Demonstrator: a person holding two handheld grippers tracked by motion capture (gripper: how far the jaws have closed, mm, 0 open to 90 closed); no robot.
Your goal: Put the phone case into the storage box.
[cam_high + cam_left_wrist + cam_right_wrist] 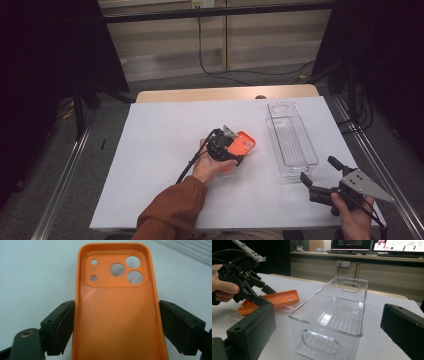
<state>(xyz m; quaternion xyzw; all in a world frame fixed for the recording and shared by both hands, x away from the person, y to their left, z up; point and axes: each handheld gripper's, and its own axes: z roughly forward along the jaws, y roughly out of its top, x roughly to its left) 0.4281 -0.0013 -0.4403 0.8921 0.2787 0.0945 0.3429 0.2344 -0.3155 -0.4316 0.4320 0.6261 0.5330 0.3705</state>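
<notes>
White sheet (165, 150) covers the table; orange phone case (242, 145) lies near its middle, open side up, camera cut-outs at the far end from the person; seen from the right gripper view, one end of the case (279, 300) looks tilted slightly off the sheet — whether it is lifted I cannot tell.

Left gripper (226, 145) is at the case; in its own view the two black jaws stand one on each long edge of the case (117, 312), the case between them; the left pad sits against the rim, the right pad just beside or touching it — a firm press cannot be told from the pictures. The jaws stand wide, about the width of the case.

Clear plastic bin (291, 142) stands upright to the right of the case, well apart from it, long side running away from the person; a handle slot shows in each end wall (319, 340).

Right gripper (320, 172) is held at the near right corner of the sheet, just before the bin's near end; jaws spread wide, nothing between them.
</notes>
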